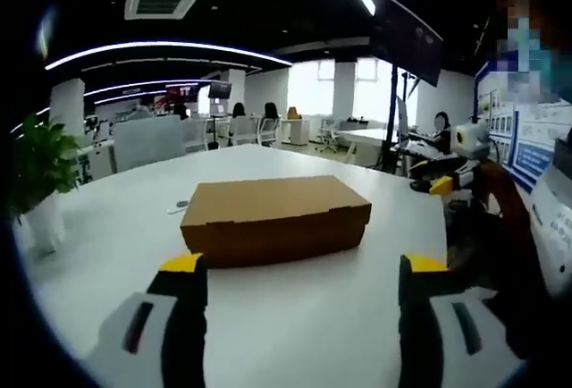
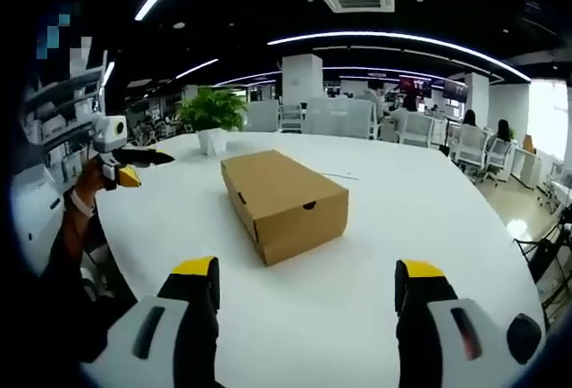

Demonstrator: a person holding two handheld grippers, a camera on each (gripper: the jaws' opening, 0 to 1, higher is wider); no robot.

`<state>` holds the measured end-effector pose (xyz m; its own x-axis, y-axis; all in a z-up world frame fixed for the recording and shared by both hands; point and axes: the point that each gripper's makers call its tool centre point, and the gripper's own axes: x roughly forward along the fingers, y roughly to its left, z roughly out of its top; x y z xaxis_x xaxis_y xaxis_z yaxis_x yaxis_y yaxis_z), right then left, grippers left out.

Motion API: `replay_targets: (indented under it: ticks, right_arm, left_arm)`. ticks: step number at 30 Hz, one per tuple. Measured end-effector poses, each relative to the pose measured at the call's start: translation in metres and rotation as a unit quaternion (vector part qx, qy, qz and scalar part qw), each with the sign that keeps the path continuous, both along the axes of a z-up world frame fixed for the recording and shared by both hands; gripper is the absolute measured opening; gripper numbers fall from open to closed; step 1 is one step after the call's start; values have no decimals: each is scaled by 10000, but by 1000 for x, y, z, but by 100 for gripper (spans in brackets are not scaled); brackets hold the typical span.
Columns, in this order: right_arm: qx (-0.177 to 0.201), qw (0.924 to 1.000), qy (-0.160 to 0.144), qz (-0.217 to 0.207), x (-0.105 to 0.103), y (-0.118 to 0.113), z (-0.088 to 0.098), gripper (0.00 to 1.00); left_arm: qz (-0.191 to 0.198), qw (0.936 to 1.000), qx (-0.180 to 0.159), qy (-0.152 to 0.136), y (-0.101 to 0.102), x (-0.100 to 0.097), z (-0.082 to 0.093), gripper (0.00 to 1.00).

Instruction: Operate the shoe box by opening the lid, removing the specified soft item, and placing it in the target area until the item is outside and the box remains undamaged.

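I am holding both grippers, left gripper [image 1: 302, 281] and right gripper [image 2: 308, 285], with jaws spread wide and empty. The box [image 1: 276, 218] is sitting closed on the table [image 1: 107, 245], ahead of my fingertips, untouched. I am judging that I am starting the approach; next I need a fingertip under the lid's edge.

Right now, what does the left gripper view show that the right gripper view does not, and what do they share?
Left gripper view: the closed brown cardboard shoe box seen along its long side, a small grey object on the table behind it, and a dark wall-mounted screen.

Right gripper view: the shoe box seen from a corner, with a notch in its end face, and the white pot of the green potted plant standing on the table.

Both: the white round table and each view's own yellow-tipped gripper, jaws apart, away from the box.
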<state>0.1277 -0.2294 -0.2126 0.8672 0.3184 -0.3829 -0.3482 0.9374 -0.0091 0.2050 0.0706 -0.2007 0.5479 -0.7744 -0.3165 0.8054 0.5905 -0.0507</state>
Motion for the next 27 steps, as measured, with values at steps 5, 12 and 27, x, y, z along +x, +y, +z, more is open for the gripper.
replay_targets:
  ticks: [5, 12, 27]
  right_arm:
    - [210, 9994, 219, -170, 1, -9, -11, 80]
    - [387, 9990, 203, -79, 4, -3, -11, 79]
    - [274, 9989, 359, -80, 12, -1, -18, 79]
  left_arm:
    - [-98, 9996, -197, 172, -4, -5, 4, 90]
    - [49, 9999, -56, 120, 6, 3, 4, 92]
    - [155, 9995, -159, 244, 12, 9, 10, 93]
